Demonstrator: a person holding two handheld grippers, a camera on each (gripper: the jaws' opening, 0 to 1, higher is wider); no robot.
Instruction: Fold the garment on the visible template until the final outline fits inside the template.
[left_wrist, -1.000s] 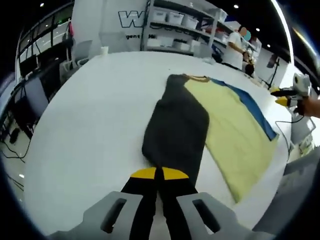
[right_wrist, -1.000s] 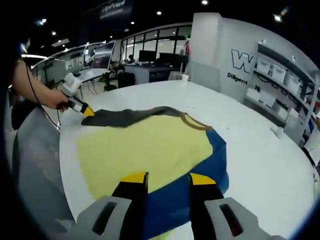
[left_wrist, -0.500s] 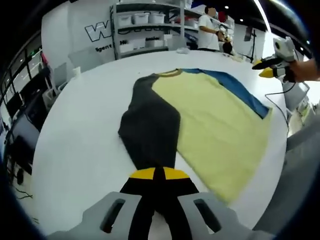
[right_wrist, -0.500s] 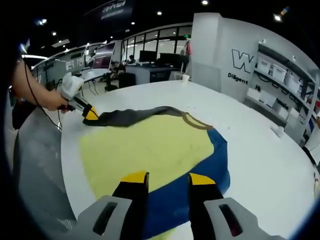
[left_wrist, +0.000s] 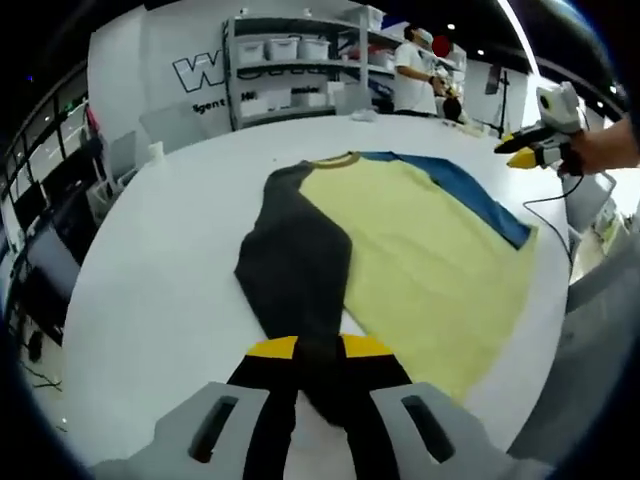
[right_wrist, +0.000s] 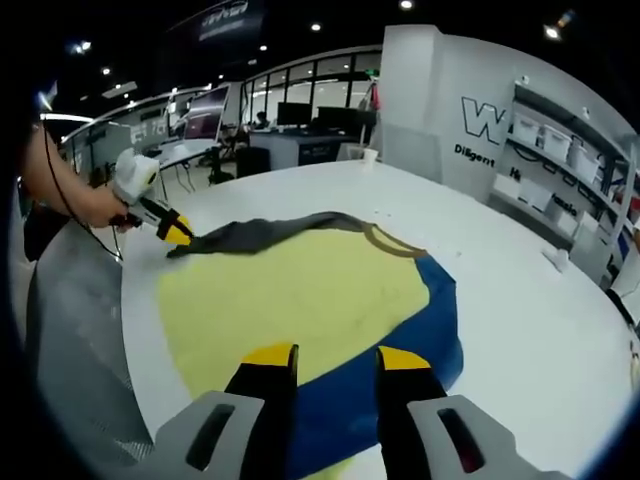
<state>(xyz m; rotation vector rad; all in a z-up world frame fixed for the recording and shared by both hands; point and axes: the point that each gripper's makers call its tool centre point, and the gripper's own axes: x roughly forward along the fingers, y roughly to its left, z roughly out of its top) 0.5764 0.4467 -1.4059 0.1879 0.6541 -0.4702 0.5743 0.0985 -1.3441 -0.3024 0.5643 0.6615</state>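
White table (left_wrist: 150, 260) mid-frame: shirt (left_wrist: 420, 250) flat, yellow body, blue sleeve, dark sleeve (left_wrist: 295, 270) clamped in left gripper (left_wrist: 318, 348). Right gripper (right_wrist: 335, 358) jaws apart over blue sleeve.

matt cloth garment (left_wrist: 400, 250), smooth table (left_wrist: 160, 270)

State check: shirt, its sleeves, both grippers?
Shirt: spread flat on the table, unfolded.
Dark sleeve: stretched out, its end pinched by the left gripper.
Blue sleeve: flat on the table.
Left gripper: shut on the dark sleeve.
Right gripper: open, over the blue sleeve.
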